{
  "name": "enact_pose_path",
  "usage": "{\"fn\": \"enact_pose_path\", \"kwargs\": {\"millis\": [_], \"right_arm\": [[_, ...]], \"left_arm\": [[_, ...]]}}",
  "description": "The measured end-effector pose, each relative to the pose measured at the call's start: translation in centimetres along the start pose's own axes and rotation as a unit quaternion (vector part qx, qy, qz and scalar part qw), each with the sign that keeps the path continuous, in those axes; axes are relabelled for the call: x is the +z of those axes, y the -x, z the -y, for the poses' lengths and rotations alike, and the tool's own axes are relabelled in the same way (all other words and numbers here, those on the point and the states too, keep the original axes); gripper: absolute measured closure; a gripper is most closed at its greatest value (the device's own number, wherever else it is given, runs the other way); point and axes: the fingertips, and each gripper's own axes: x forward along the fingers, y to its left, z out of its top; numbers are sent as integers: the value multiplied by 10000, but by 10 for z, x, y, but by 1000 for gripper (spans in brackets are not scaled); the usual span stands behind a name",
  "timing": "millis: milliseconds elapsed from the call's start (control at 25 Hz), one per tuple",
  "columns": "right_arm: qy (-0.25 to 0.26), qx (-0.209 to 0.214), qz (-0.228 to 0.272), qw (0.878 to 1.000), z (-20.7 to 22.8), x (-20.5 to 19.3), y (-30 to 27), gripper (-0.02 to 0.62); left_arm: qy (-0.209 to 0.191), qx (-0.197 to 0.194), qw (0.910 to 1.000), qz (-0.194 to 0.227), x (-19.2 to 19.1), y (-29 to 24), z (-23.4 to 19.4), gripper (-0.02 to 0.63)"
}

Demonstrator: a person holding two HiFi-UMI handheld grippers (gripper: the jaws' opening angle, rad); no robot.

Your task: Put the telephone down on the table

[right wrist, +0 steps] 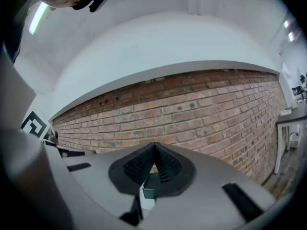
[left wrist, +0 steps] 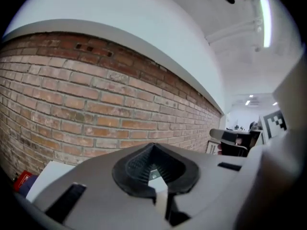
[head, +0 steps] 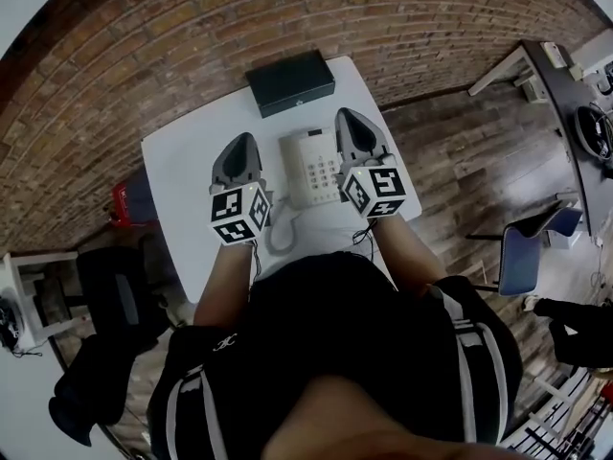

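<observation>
In the head view the white telephone (head: 311, 166) lies flat on the white table (head: 192, 151), with its coiled cord (head: 278, 233) curling toward the near edge. My left gripper (head: 241, 142) hovers just left of it and my right gripper (head: 347, 118) just right of it. Neither touches the phone. In the left gripper view my left gripper (left wrist: 153, 150) is shut with nothing in it and points level at the brick wall (left wrist: 96, 109). My right gripper (right wrist: 154, 147) is likewise shut and empty in the right gripper view, and the telephone does not appear in either gripper view.
A black box (head: 290, 81) sits at the table's far edge, against the brick wall. A red object (head: 120, 199) stands on the floor to the left. A blue chair (head: 522, 252) and a dark desk (head: 565, 94) stand to the right, and a black chair (head: 110, 295) sits near left.
</observation>
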Motion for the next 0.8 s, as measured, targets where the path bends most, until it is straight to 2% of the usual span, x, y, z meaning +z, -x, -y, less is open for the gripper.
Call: {"fn": "enact_pose_path", "kwargs": {"millis": [120,240,360,800], "right_arm": [[173,65,365,9992,-15,37,5,597],[143,130,549,9983,-23,53,7,597],[133,151,514,9985,-28,50,8,597],[162,243,386,9988,-37,42,5,597]], "left_arm": [[-174,12,9991,382,33,13,9,603],[-32,-77,9984,551,51,22,13,604],[114,-122,9985,530,52,26,13,604],[112,-69,9991,410,48,26,7,604]]}}
